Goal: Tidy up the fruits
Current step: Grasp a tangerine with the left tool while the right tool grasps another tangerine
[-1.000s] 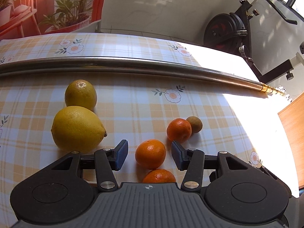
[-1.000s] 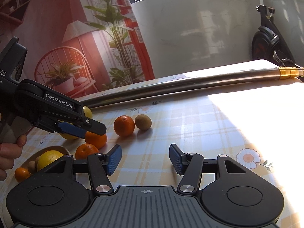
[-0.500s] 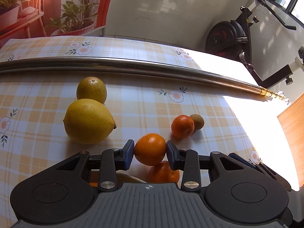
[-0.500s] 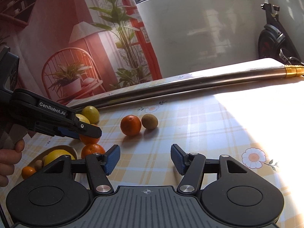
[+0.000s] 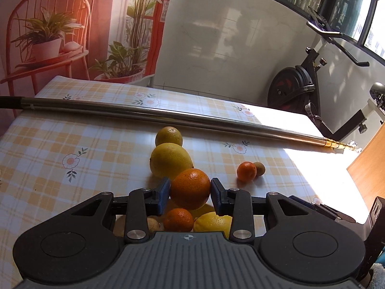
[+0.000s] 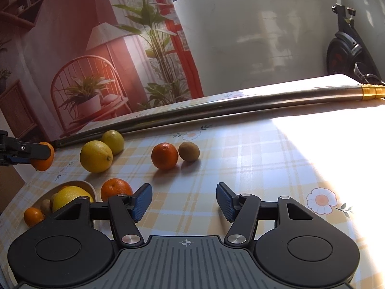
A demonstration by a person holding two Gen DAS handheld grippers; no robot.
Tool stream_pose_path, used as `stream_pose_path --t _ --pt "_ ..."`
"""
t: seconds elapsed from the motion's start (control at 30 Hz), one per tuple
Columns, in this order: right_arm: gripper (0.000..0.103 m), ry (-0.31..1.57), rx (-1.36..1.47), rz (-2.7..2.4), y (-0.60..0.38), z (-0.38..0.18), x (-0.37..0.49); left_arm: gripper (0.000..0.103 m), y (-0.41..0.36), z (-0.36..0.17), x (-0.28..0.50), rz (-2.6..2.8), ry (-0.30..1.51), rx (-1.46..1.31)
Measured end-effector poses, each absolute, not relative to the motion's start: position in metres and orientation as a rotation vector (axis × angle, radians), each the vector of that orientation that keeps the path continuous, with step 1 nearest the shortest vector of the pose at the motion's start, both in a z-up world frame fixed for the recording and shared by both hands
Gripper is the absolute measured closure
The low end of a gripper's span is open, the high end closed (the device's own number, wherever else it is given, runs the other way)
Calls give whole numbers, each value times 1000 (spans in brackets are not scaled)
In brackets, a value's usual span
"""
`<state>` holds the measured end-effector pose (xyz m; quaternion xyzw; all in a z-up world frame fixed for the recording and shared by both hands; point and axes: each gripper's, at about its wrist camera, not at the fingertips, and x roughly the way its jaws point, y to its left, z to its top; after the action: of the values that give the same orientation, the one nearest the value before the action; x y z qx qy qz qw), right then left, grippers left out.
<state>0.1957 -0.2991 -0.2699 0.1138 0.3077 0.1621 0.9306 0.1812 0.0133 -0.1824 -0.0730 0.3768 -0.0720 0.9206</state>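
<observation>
My left gripper is shut on an orange, held in the air above a pale bowl. In the bowl lie a lemon, a small orange and a kiwi. In the right wrist view the held orange shows at the far left, behind a left finger. My right gripper is open and empty, low over the tablecloth. An orange sits on the table beside the bowl, by its left fingertip.
On the checked tablecloth lie a big lemon, a smaller lemon, an orange and a kiwi touching it. A long steel pipe crosses the table behind them. An exercise bike stands past the far edge.
My left gripper closed on the orange, lifted it off the table and carried it back over the bowl. The right gripper stayed open and barely moved.
</observation>
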Motion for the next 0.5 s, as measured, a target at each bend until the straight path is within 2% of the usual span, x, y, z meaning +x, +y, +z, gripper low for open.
stream_pose_path --t 0.5 --pt "46 613 173 465 -236 -251 236 65 56 -189 152 -34 742 -240"
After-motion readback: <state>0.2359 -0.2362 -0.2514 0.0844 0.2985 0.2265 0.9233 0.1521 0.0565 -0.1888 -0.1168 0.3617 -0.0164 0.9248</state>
